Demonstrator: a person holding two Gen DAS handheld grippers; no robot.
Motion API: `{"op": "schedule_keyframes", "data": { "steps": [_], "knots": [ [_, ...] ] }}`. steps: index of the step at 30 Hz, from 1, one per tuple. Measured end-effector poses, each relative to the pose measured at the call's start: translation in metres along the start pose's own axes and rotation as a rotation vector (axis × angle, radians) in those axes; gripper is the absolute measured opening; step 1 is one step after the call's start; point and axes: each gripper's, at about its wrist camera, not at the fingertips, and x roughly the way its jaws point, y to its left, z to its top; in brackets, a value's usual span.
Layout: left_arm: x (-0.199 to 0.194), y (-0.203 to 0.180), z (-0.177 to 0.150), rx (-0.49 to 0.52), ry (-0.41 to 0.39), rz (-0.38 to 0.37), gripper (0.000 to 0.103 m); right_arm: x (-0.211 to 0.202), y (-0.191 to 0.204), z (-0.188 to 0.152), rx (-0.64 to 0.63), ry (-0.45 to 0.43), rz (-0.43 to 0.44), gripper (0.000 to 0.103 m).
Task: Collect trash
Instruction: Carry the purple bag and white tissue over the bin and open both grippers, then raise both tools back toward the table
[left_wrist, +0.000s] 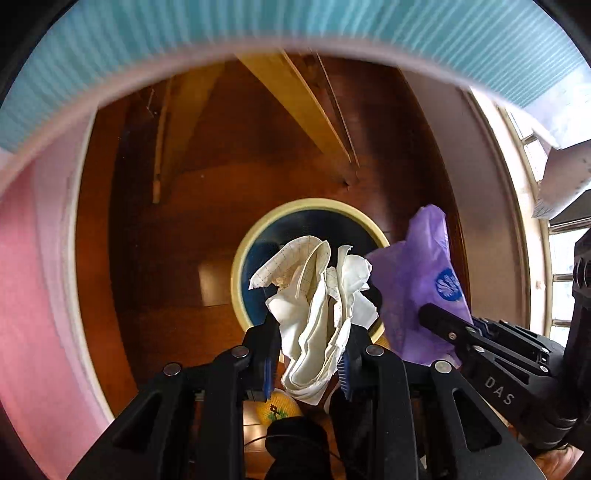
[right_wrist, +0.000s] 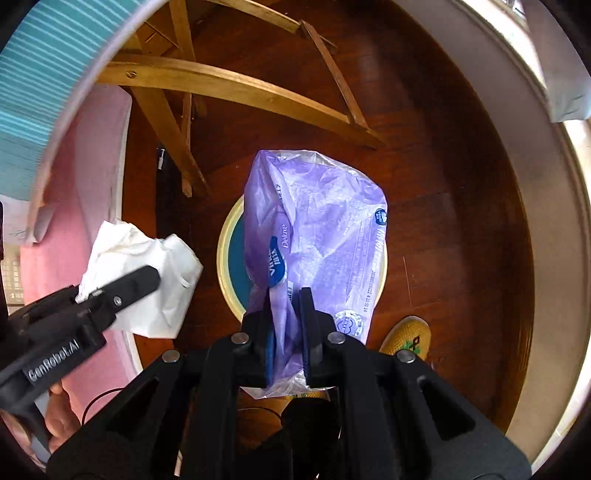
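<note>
Two claws gripped trash above the bin (left_wrist: 255, 236).
Left claw (left_wrist: 310, 354) pinched crumpled paper (left_wrist: 317, 295), right claw (right_wrist: 286, 328) the purple wrapper (right_wrist: 325, 229); released off-centre, either could miss onto the floor (left_wrist: 147, 258).

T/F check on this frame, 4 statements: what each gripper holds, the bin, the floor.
1. The left gripper is shut on crumpled white paper. True.
2. The right gripper is empty. False: it is shut on a purple plastic wrapper.
3. A round bin with a cream rim stands on the wooden floor below both grippers. True.
4. The white paper already lies in the bin. False: it sits between the left gripper's fingers, above the bin.
</note>
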Motion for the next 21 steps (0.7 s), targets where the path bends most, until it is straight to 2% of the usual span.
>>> {"op": "schedule_keyframes", "data": {
  "steps": [3, 5, 7, 8, 9, 10, 11, 12, 21],
  "knots": [
    [0.025, 0.003, 0.003, 0.007, 0.01, -0.008, 0.027, 0.024, -0.002, 0.005, -0.002, 0.011, 0.007, 0.009],
    [0.044, 0.005, 0.007, 0.008, 0.013, -0.012, 0.032, 0.038, -0.003, 0.006, -0.008, 0.017, 0.01, 0.009],
    [0.056, 0.008, 0.011, 0.001, 0.011, -0.014, 0.048, 0.049, -0.004, 0.008, -0.006, 0.019, 0.015, 0.018],
    [0.059, 0.012, 0.014, -0.003, 0.011, -0.015, 0.055, 0.053, -0.007, 0.008, -0.002, 0.022, 0.015, 0.027],
    [0.063, 0.014, 0.015, -0.006, 0.011, -0.014, 0.073, 0.058, -0.009, 0.008, 0.002, 0.021, 0.01, 0.036],
    [0.066, 0.018, 0.016, -0.013, 0.003, 0.006, 0.086, 0.063, -0.011, 0.009, 0.01, 0.019, -0.001, 0.04],
    [0.066, 0.026, 0.016, -0.022, -0.005, 0.02, 0.09, 0.066, -0.014, 0.01, 0.02, 0.018, -0.006, 0.049],
    [0.067, 0.03, 0.018, -0.034, -0.009, 0.023, 0.091, 0.067, -0.017, 0.012, 0.026, 0.021, -0.006, 0.052],
    [0.045, 0.052, 0.012, -0.064, -0.068, 0.049, 0.091, 0.059, -0.021, 0.012, 0.019, -0.011, -0.023, 0.052]
  ]
}}
